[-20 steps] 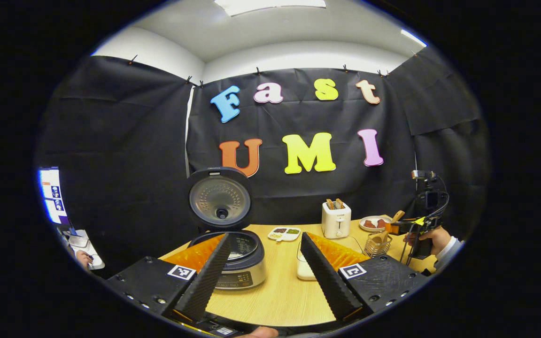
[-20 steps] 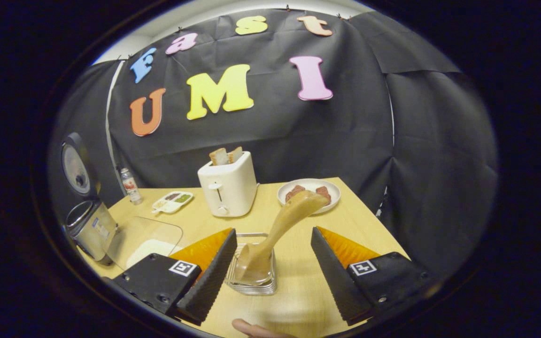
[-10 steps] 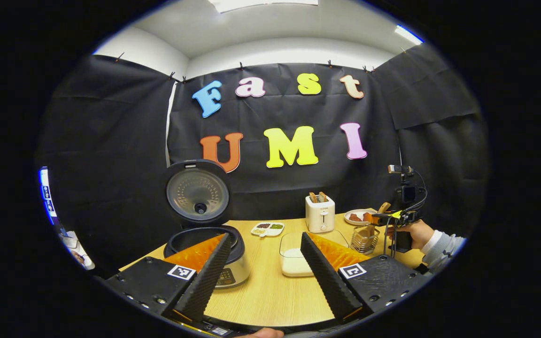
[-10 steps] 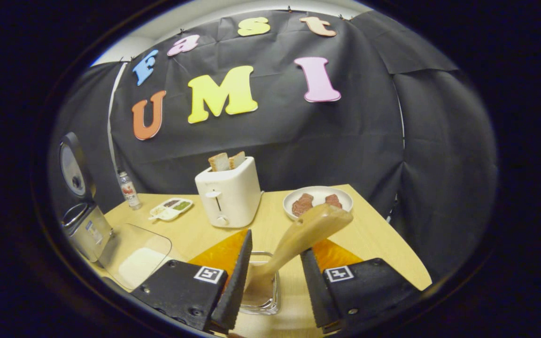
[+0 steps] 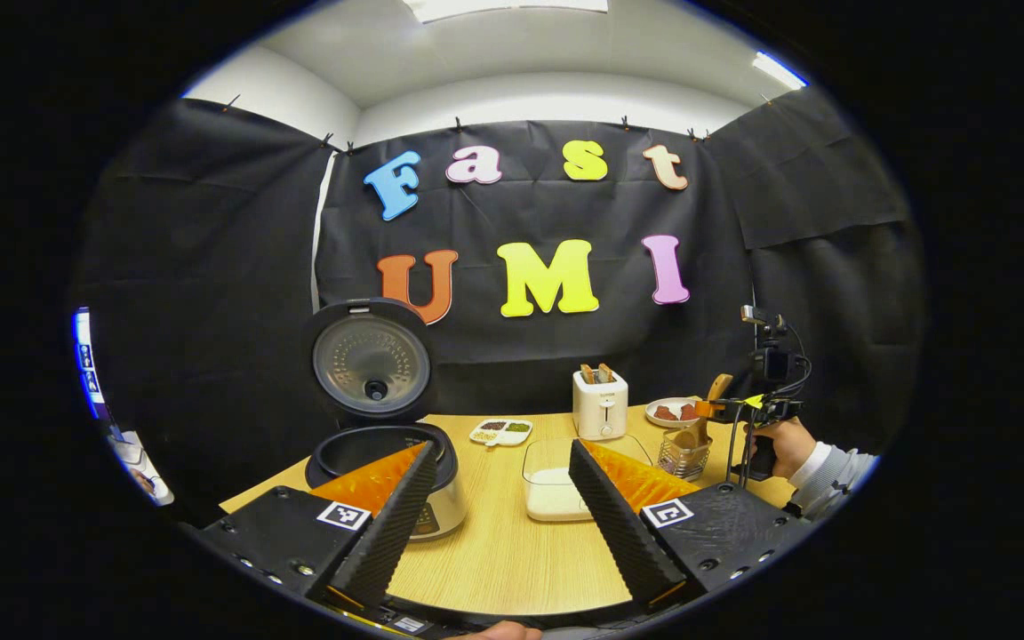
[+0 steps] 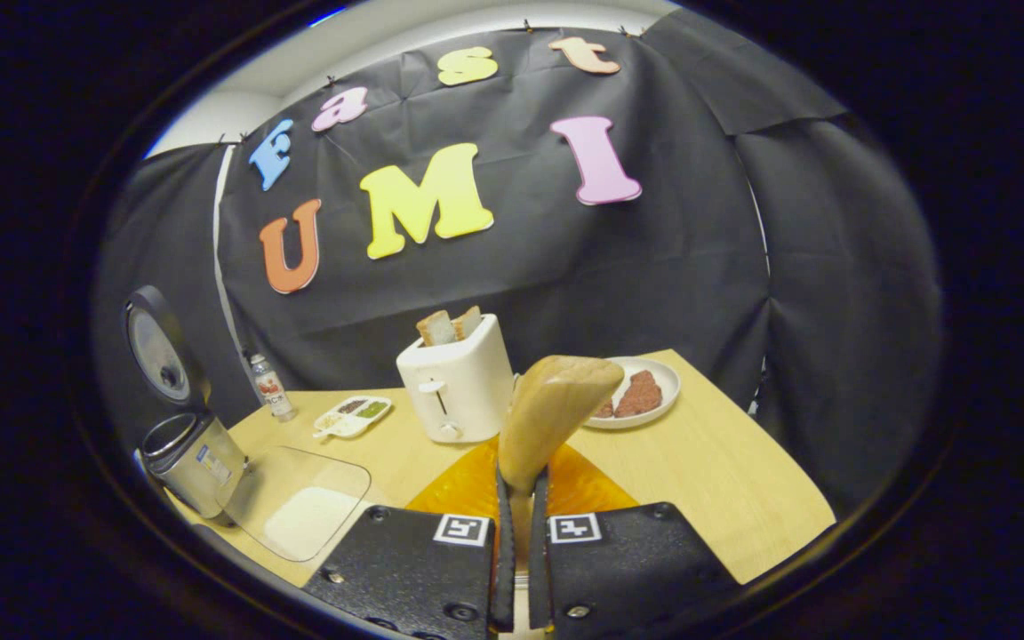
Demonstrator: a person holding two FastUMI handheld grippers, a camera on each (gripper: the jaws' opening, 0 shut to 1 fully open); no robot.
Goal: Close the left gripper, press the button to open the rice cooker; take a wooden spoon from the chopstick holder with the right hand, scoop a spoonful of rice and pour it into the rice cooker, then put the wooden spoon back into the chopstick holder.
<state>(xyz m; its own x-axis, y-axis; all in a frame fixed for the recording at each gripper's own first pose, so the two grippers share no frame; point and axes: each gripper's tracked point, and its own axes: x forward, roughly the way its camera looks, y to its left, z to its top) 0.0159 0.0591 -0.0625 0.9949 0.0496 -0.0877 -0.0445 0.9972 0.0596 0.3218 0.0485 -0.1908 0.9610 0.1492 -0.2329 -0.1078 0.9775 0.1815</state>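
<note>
We hold the right gripper (image 6: pixel 519 542) with its fingers pressed on the wooden spoon (image 6: pixel 552 413) at lower centre, bowl up for lifting clear. The left gripper (image 5: pixel 499 520) waits, fingers spread and empty; the rice cooker (image 5: pixel 383 449) stands lid-up at centre left, ready for rice

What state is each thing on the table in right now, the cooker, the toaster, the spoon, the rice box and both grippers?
Rice cooker: lid up, pot open.
Toaster: two bread slices sticking up from its slots.
Wooden spoon: clamped by its handle, bowl end up.
Rice container: lidless, holding white rice.
Chopstick holder: upright on the table.
Right gripper: shut on the spoon.
Left gripper: open, holding nothing.
</note>
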